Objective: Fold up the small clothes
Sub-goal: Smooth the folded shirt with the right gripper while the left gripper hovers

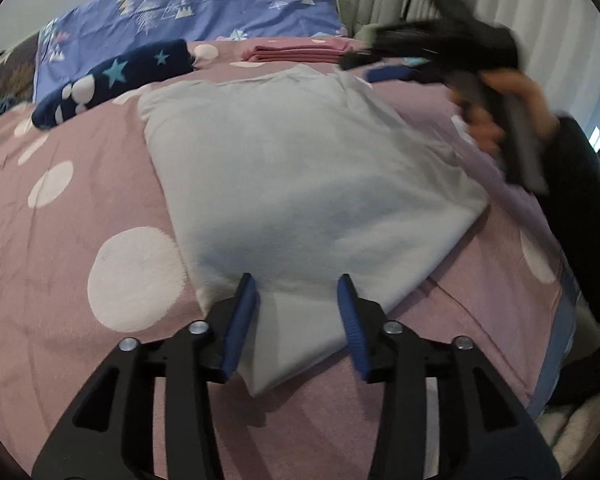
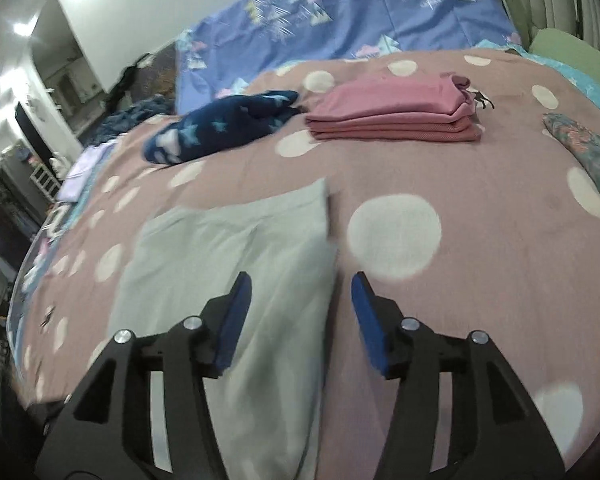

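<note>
Here a pale grey garment [image 1: 300, 184] lies folded into a rough rectangle on a pink bedspread with white dots [image 1: 100, 208], one of its corners pointing toward the near edge of the bed. The left gripper [image 1: 298, 300] hovers just over that near corner with its blue-padded jaws spread apart, nothing between them; the cloth shows in the gap below. In the left wrist view the right gripper [image 1: 384, 60] appears blurred above the far right corner of the garment, gripped by the person's hand [image 1: 496, 120], and whether it touches the cloth cannot be told from there. The right wrist view shows that same right gripper [image 2: 302, 300] with its jaws likewise released and wide, straddling the right edge of the grey garment [image 2: 220, 280], one pad over the cloth and the other over the bare bedspread [image 2: 480, 208]. Farther up the bed, toward its head, a dark blue item with pale stars [image 2: 224, 128] lies crumpled, well apart from the grey piece, and just beside it to the right sits a neat stack of folded pink clothes [image 2: 396, 112]. A floral cloth [image 2: 584, 148] rests at the right edge of the bed. Beyond the bedspread, a blue sheet with triangle patterns [image 2: 340, 12] covers the head of the bed.
</note>
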### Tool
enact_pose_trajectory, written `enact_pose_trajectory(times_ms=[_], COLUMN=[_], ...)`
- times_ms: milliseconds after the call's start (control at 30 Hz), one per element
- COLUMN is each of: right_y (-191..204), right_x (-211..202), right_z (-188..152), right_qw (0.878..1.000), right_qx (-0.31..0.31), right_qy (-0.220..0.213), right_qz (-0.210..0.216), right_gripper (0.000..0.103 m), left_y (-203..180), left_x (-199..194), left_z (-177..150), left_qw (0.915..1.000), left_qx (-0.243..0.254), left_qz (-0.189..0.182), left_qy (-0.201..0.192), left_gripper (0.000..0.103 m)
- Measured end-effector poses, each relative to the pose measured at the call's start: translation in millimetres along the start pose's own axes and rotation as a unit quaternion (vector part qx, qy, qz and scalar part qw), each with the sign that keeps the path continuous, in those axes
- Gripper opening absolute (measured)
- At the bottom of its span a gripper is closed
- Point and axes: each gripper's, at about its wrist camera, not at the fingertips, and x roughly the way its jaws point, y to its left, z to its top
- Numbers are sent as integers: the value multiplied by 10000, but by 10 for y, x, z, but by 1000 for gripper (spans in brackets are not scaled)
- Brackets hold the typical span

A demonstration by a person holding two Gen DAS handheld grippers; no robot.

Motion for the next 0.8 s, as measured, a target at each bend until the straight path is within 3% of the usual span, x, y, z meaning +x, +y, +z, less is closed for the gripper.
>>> enact_pose_trajectory(times_ms=[33,67,167,233,333,367,400,433,500,533,633,700,767,800], right_y=[-23,-25,-102,-196,-158,-99,-4,118,378,618,1269,1593,1914,2006], right_x=[132,208,346,422,332,258,146,45,-19,8,244,464,771,871], right_z=[57,71,39,-20,19,62,126,198,302,352,373,352,306,272], right_qw=[9999,9997,9995,9995,9996,9992,9978,9968,9969,9953,9829,9757,9682,9645], right_qx=[61,83,24,83,43,-18,-144,-328,-640,-943,-1833,-2146,-2330,-2415], right_qy=[100,193,208,283,234,150,-72,-283,-308,-183,166,417,870,1036], right_qz=[54,114,-229,-101,-127,-372,-646,-677,-349,-124,85,126,258,276], right_gripper=[20,5,4,3,8,19,21,21,21,21,32,33,48,50], left_y=[-16,-28,0,35,51,54,54,49,52,54,60,48,31,32], left_x=[5,7,4,9,21,23,22,21,25,25,24,22,16,14], left_z=[0,0,-4,1,-1,-2,-6,-7,-7,-9,-12,-15,-21,-23], left_qw=[10000,10000,10000,9998,9998,9997,9995,9995,9994,9993,9992,9994,9995,9995], left_qx=[35,59,-10,-48,-21,-16,-14,-11,-12,-21,-38,-13,19,26], left_qz=[20,27,-92,-172,-218,-259,-298,-315,-335,-352,-368,-329,-278,-268], left_qy=[8,17,4,-9,-17,-30,-46,-59,-82,-92,-116,-132,-149,-156], left_gripper=[48,49,49,50,52,54,56,56,56,57,57,57,57,57])
